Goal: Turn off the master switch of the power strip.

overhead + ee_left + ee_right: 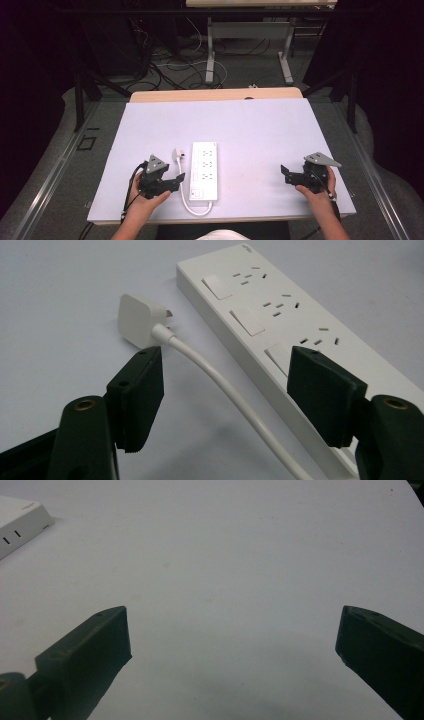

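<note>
The white plug [139, 320] lies flat on the white tabletop [260, 130] just left of the white power strip [204, 170], joined to it by a stiff-looking white cord [225, 390] that loops round the strip's near end; it looks light, hard and smooth, so the squared body is probably the best place to pinch, not the prongs [169, 315] or cord. The left gripper [225, 365] stands spread with the cord passing between its 2 jaws untouched, and the strip's edge crowds 1 of them. The right gripper [232, 630] waits wide apart, holding nothing, well clear over bare table.
</note>
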